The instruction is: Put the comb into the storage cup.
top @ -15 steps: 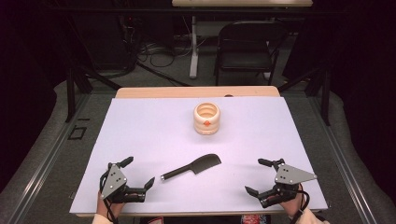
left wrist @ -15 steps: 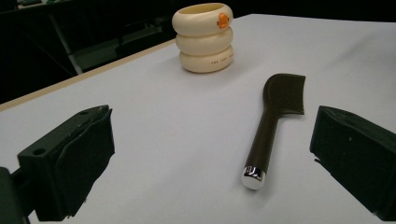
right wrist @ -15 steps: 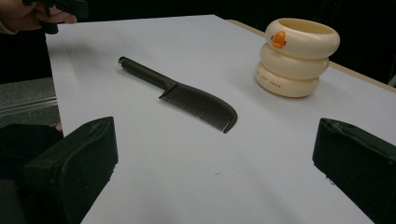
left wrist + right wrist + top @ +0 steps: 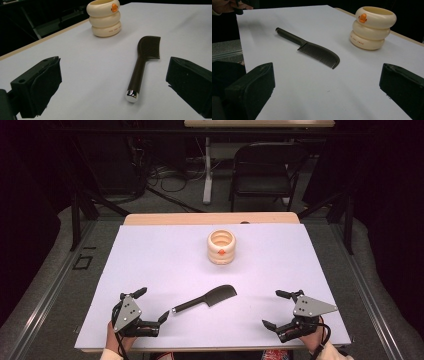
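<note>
A black comb (image 4: 206,299) with a long handle lies flat near the table's front middle; its silver-tipped handle end (image 4: 132,94) points toward my left gripper. The comb (image 4: 312,48) also lies ahead in the right gripper view. A cream ribbed cup (image 4: 221,247) with an orange mark stands upright behind it, also seen as the cup (image 4: 104,18) and the cup (image 4: 371,27). My left gripper (image 4: 152,305) rests at the front left, open, just short of the handle. At the front right my right gripper (image 4: 274,310) is open with nothing between its jaws.
A white sheet (image 4: 150,255) covers the table, with a wooden edge (image 4: 210,218) at the back. A folding chair (image 4: 265,167) and cables stand on the floor beyond. Black frame rails (image 4: 45,285) run along both sides.
</note>
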{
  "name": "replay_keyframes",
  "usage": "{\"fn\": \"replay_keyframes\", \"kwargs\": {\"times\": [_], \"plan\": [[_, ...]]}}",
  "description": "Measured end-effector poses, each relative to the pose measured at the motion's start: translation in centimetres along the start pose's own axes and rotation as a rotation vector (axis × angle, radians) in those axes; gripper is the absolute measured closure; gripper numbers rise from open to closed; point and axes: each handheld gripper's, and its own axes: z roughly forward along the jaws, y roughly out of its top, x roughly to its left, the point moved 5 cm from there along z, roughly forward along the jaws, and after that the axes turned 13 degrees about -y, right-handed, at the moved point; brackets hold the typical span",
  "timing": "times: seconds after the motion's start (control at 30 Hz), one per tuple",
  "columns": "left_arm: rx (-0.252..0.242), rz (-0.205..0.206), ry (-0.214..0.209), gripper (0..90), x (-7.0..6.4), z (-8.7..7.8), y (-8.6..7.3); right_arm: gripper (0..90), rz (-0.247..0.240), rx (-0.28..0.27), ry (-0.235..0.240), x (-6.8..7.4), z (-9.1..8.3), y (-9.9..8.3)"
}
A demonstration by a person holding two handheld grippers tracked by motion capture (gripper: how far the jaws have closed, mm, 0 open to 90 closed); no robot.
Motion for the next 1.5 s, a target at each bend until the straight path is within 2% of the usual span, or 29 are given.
{"fn": "replay_keyframes", "kwargs": {"times": [0.33, 0.53, 0.77, 1.03, 1.2, 1.5], "plan": [[0.022, 0.005, -0.013, 0.1, -0.3, 1.0, 1.0, 0.0, -0.005, 0.011, 0.009, 0.2, 0.4, 0.0], [0.029, 0.007, -0.019, 0.0, 0.0, 1.9, 1.8, 0.0, -0.008, 0.015, 0.004, 0.1, 0.7, 0.1], [0.045, 0.017, -0.049, 0.0, 0.2, 3.3, 2.5, 0.0, -0.015, 0.022, 0.004, 0.2, 0.8, 0.1], [0.079, 0.001, -0.090, 0.0, 0.5, 4.6, 3.3, 0.0, -0.009, 0.030, -0.002, 0.2, 0.8, 0.0], [0.078, -0.002, -0.087, 0.1, 0.7, 5.1, 3.7, 0.0, -0.012, 0.031, 0.006, 0.2, 0.9, 0.0], [0.110, 0.004, -0.079, 0.0, 1.1, 5.8, 4.1, 0.0, -0.001, 0.041, 0.016, 0.3, 1.0, 0.0]]}}
